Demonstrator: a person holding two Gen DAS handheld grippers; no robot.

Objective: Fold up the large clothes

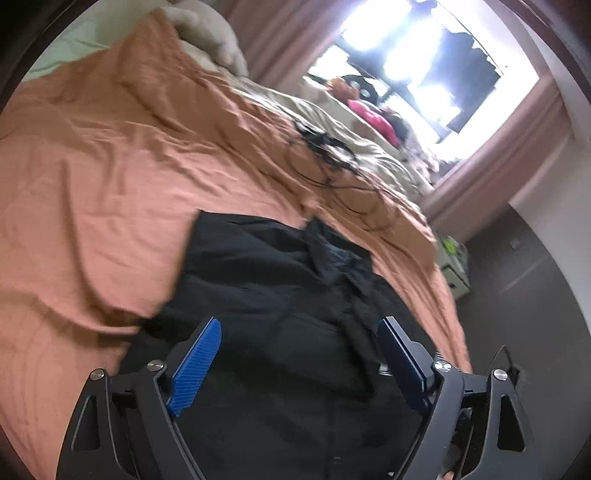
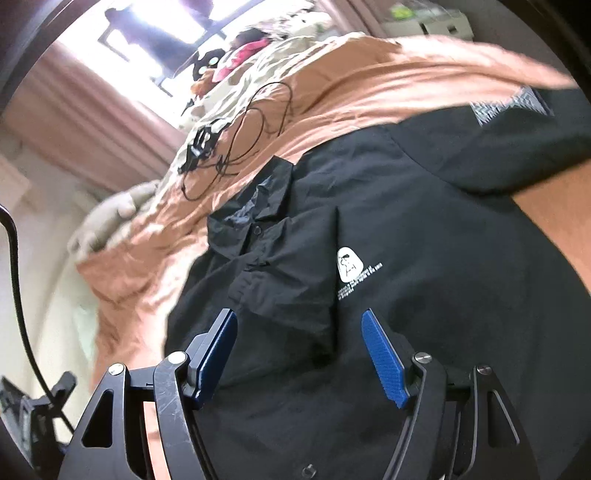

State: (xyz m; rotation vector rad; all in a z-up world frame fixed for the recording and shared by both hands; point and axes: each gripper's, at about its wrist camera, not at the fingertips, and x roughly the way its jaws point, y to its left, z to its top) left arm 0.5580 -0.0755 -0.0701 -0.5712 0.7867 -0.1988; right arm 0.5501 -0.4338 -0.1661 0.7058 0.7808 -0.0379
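Observation:
A large black button shirt (image 1: pixel 266 280) lies spread on the orange bedsheet (image 1: pixel 110 166). In the right wrist view the shirt (image 2: pixel 424 229) shows its collar (image 2: pixel 255 210), a white chest logo (image 2: pixel 349 264) and a grey patch on one sleeve (image 2: pixel 509 105). My left gripper (image 1: pixel 299 326) hovers over the shirt's body, its jaws wide apart with only flat cloth below them. My right gripper (image 2: pixel 299 317) is also open, just below the collar and beside the logo. Neither pair of blue pads (image 2: pixel 384 354) presses on the fabric.
Black cables with a small device (image 2: pixel 207 144) lie on the sheet beyond the collar. A beige blanket (image 1: pixel 332 122), a plush toy (image 1: pixel 207 33) and pink items (image 1: pixel 376 118) sit farther up the bed. Behind are a bright window (image 1: pixel 406 55) and pink curtains. A pale box (image 1: pixel 456 266) stands on the dark floor.

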